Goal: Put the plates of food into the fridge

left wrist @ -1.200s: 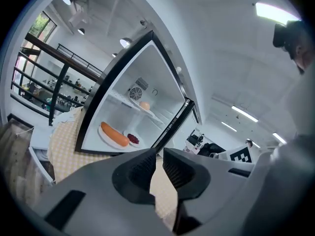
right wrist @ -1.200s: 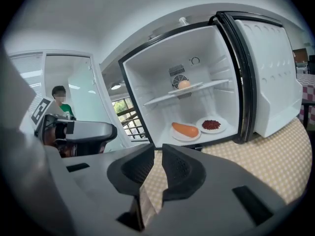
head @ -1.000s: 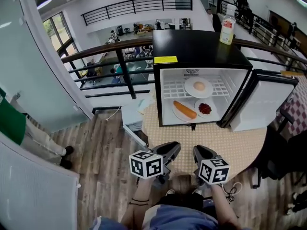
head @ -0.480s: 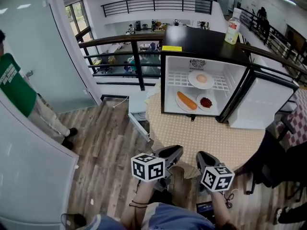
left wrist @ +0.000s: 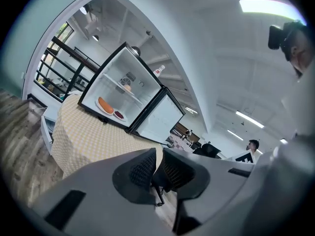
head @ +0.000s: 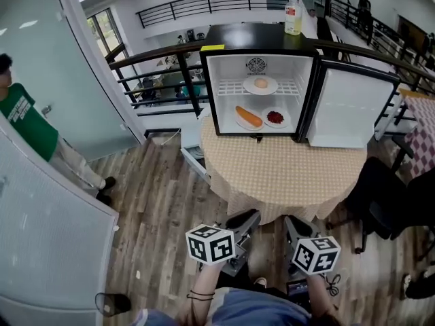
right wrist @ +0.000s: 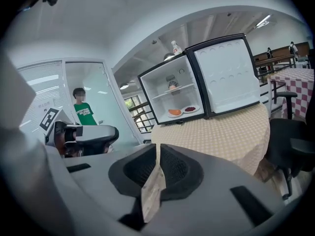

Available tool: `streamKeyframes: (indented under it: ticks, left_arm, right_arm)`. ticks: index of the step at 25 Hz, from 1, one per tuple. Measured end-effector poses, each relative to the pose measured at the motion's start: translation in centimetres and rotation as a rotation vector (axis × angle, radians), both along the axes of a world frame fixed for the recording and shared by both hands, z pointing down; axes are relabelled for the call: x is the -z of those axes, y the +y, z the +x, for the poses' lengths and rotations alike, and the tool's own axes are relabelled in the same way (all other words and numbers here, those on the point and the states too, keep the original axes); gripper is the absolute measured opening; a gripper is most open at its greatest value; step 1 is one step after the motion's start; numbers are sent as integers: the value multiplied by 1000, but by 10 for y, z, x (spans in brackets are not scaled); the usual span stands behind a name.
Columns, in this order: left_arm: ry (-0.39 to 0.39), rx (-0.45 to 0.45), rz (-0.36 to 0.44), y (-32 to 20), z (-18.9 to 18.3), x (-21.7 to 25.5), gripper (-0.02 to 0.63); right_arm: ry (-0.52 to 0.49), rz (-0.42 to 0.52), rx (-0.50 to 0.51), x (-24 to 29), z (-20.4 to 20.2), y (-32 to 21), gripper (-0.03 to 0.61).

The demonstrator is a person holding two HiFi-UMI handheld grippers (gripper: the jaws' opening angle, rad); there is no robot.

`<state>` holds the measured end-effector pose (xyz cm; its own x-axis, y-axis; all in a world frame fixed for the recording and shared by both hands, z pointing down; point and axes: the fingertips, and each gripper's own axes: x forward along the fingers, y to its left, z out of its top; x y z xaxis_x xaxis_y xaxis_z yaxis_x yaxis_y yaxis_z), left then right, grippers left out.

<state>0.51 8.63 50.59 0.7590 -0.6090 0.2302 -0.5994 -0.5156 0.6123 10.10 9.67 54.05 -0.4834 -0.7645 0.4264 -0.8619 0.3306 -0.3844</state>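
A small black fridge [head: 224, 39] stands open on a round table [head: 285, 175], its door [head: 350, 107] swung right. Inside, a plate with an egg-like food [head: 260, 84] sits on the wire shelf. Below lie a plate with an orange sausage [head: 248, 117] and a plate of red food [head: 275, 117]. My left gripper [head: 249, 217] and right gripper [head: 291, 221] hang low in front of me, well short of the table, both shut and empty. The fridge [left wrist: 120, 95] shows in the left gripper view, and the fridge [right wrist: 174, 100] shows in the right gripper view.
A bottle [head: 293, 12] stands on the fridge top. A dark chair [head: 380, 195] sits right of the table. A person in a green shirt [head: 30, 131] stands at left by a glass partition. A railing [head: 163, 66] runs behind the table. The floor is wood.
The table and fridge have drawn farther from me over the second; both grippers stay shut and low. The person in green has come more into view at left.
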Motion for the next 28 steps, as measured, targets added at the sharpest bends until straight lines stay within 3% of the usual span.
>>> streamKeyframes:
  ticks: [9,28]
  left_arm:
    - [-46,-9,16,72,14,2,57]
    - [-73,-56,49,110,45,15,57]
  right_arm:
    - [-46,15,12,0,5,67,38]
    - [-63,44,-11,16,26,104,38]
